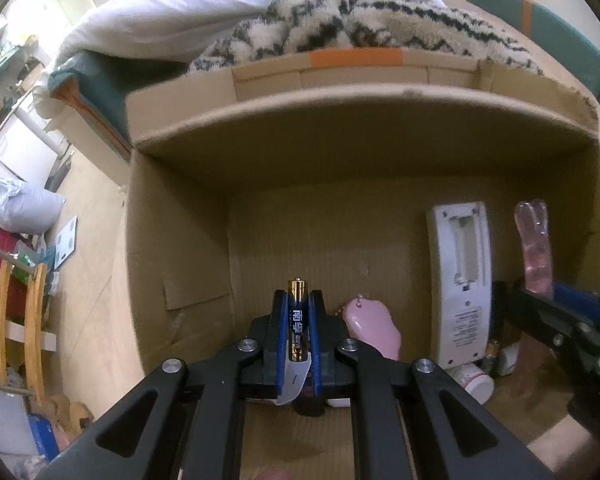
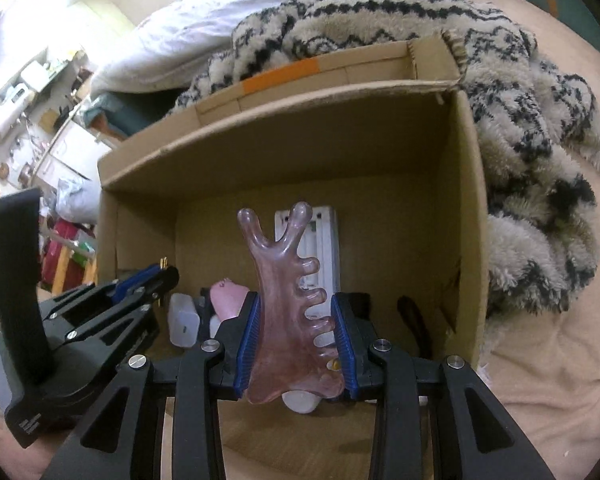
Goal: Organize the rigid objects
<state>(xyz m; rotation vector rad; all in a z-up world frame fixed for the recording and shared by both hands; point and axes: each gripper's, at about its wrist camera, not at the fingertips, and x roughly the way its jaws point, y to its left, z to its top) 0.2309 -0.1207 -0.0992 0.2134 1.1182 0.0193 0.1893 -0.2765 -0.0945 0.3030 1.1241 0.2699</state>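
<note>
Cardboard box taking in small hard things, both grippers reaching over its open top

Blue-padded fingers of the left gripper are squeezing tight on an AAA battery, which is standing upright with its gold tip poking out past the pads, above the bare left part of the box floor. Beside it the right gripper is clamping a translucent pink massage comb by its two edges, forked end pointing away over the box and blunt teeth facing right. Already lying on the box floor are a white remote control, back up with its battery bay uncovered, a pink paw-shaped keychain and a small white bottle. A shaggy cream and black blanket is bunching against the far and right sides of the box
</note>
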